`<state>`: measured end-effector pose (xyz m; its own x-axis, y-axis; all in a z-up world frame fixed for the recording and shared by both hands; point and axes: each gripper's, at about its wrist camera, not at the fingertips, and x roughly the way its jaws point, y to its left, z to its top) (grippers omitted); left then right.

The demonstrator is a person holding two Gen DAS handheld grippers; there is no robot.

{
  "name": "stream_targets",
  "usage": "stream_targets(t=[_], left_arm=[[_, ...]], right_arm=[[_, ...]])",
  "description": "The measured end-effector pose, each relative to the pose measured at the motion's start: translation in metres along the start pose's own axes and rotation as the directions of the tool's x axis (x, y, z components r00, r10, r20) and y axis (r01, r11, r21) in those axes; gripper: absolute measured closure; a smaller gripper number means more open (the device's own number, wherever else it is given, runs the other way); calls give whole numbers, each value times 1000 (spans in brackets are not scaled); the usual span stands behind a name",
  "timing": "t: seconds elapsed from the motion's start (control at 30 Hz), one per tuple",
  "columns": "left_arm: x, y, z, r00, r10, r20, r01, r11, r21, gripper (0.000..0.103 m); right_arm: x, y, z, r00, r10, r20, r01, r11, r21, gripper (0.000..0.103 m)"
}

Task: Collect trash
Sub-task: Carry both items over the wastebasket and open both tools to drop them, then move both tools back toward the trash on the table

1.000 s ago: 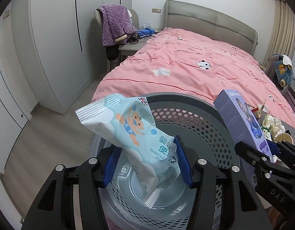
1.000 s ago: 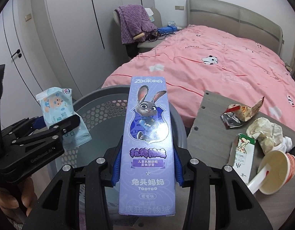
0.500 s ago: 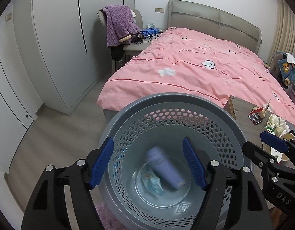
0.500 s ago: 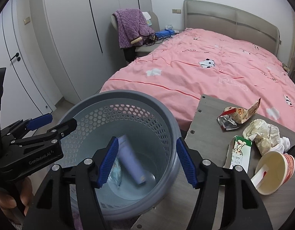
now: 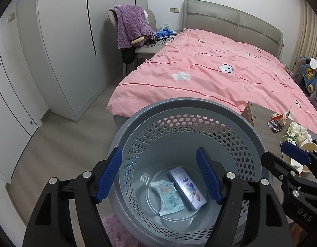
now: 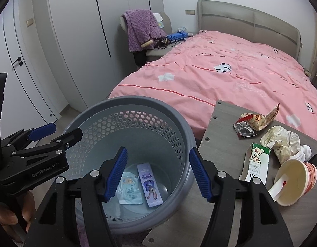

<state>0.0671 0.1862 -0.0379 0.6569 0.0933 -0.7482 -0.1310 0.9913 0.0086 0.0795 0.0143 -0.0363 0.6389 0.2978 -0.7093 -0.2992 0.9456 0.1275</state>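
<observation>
Both grippers spread and empty above the laundry-style bin.
Left gripper [image 5: 159, 174] and right gripper [image 6: 157, 171]: jaws wide apart, nothing held. Bin [image 6: 117, 105] floor: wipes packet [image 6: 130, 189] beside toothpaste box [image 6: 150, 183]. Beyond: table [image 6: 220, 127] with wrappers, pink bed [image 6: 230, 78].

Both grippers are black plastic. The left gripper [image 5: 159, 175] and right gripper [image 6: 157, 173] carry ribbed blue pads and silver screws. White lettering marks their sides.
</observation>
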Motion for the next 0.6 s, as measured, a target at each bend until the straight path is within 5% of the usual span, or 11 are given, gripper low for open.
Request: stream_targets(t=[0.6], left_arm=[[-21,-19,-7,1000,-10,13,10,1000,4,28]], right_arm=[[-26,-21,-14,1000,-16,4,16,999,45,36]])
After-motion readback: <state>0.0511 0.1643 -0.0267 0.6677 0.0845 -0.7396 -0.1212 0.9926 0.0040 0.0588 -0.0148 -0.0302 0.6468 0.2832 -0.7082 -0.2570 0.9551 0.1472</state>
